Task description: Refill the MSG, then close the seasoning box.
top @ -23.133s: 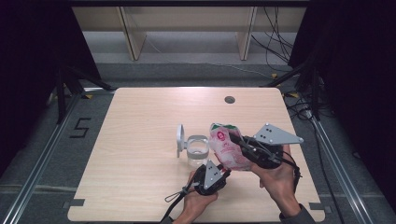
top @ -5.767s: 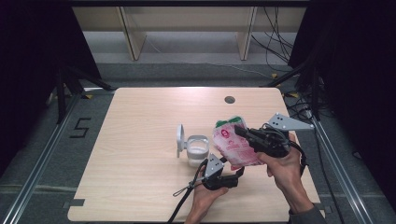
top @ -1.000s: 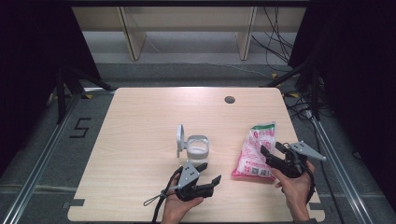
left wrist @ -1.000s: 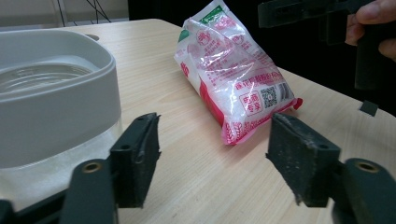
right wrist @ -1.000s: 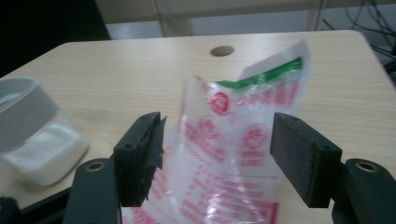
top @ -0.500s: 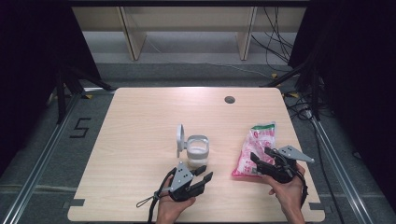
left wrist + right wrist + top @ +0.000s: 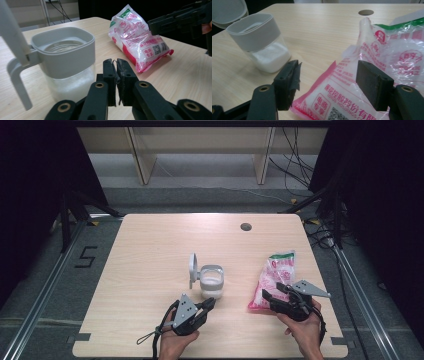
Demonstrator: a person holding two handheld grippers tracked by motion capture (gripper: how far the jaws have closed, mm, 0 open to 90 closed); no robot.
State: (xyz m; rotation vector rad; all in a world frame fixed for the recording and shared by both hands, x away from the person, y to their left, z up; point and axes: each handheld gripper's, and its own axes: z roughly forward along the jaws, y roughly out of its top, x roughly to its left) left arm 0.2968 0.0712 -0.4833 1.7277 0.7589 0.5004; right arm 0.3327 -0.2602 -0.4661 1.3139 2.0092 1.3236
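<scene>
Two claws are at work on the tabletop (image 7: pixel 150 250), and a few things could go wrong. The left claw (image 7: pixel 116 65) has just been closing and is now pinched tight with nothing inside it. It sits low, just in front of the clear jar (image 7: pixel 66 66), which has white powder in the bottom, maybe sugar or salt. The jar's grey lid (image 7: pixel 192 268) stands flipped up and open. If the left claw pushes forward, it could bump the jar, slide it or tip it, and the powder could spill out of the open top. The right claw (image 7: pixel 329 82) is spread wide. Its pads stand on both sides of the near end of the pink and white bag (image 7: pixel 372 82), which lies flat on the tabletop to the right of the jar, well apart from it. The pads do not seem to press the bag. I think the bag's top, at the far end, is cut open, so if the right claw lifts the near end, the rest could pour onto the tabletop. The thin, slippery plastic could also slide out of the pads.
</scene>
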